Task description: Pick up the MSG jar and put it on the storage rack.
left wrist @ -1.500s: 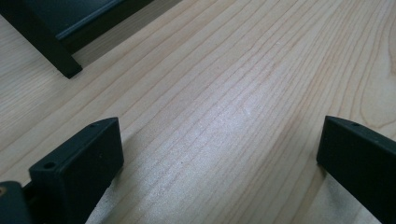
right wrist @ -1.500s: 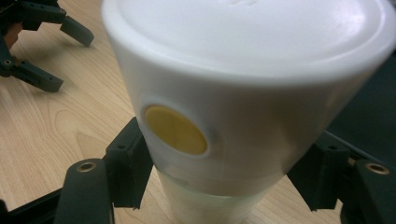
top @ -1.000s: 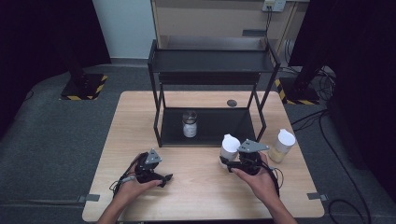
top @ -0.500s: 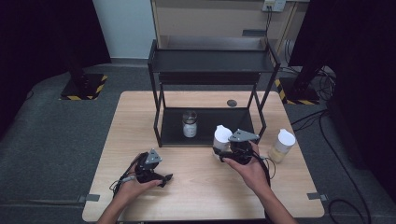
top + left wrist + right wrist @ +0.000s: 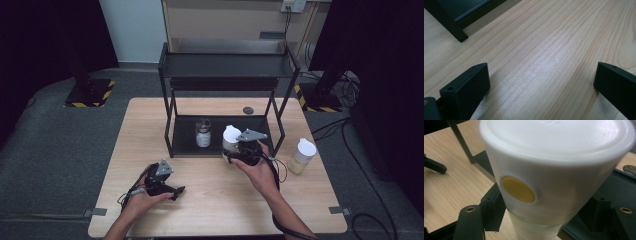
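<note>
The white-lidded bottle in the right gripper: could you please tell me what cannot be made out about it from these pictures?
- Base of the white-lidded bottle: cut off by the bottom edge in the right gripper view.
- Whether it rests on the rack's lower shelf: hidden in the high view by the right gripper.
- Contents: bottle body too small in the high view.

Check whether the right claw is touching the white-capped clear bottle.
Touching. The right gripper view shows the right claw with both black jaws pressed against the white-capped clear bottle.

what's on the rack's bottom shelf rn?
One small jar with a pale label stands on the bottom shelf of the rack. The white-capped bottle in the right gripper covers part of the shelf's right half, so that patch can't be checked.
</note>
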`<state>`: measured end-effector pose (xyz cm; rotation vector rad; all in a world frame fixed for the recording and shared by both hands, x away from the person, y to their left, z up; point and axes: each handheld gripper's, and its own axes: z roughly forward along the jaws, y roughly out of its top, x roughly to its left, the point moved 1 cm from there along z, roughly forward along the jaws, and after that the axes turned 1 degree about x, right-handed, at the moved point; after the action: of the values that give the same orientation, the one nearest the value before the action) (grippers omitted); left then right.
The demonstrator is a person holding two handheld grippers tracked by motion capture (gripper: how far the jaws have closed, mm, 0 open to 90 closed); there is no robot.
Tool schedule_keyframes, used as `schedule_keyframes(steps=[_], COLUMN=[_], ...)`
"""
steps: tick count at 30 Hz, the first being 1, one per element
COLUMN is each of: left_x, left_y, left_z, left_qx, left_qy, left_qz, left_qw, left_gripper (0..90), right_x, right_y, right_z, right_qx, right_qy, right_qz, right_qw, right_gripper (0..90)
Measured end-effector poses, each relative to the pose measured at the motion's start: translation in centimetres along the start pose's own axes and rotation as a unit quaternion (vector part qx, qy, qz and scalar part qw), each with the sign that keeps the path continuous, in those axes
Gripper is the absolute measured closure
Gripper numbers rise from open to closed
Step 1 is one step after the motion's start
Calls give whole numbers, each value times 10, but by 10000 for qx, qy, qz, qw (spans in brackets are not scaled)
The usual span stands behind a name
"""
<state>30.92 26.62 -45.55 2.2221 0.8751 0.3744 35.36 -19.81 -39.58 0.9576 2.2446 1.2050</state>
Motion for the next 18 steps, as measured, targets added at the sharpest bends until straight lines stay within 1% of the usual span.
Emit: schedule_keyframes(steps=[5,18], left_x=[0,0], left_y=[0,0], left_z=[0,0], left_qx=[-2,-2], left_qy=[2,3], left_qz=[0,-1], left_qw=[10000,10000], left_gripper=[0,0], right_x=[-2,-9], right_y=[5,14], right_z=[8,26], right_qx=[26,50], right_qy=[-63,-130], right_qz=[-12,96], right_qw=[10000,9999], right_gripper=[316,316])
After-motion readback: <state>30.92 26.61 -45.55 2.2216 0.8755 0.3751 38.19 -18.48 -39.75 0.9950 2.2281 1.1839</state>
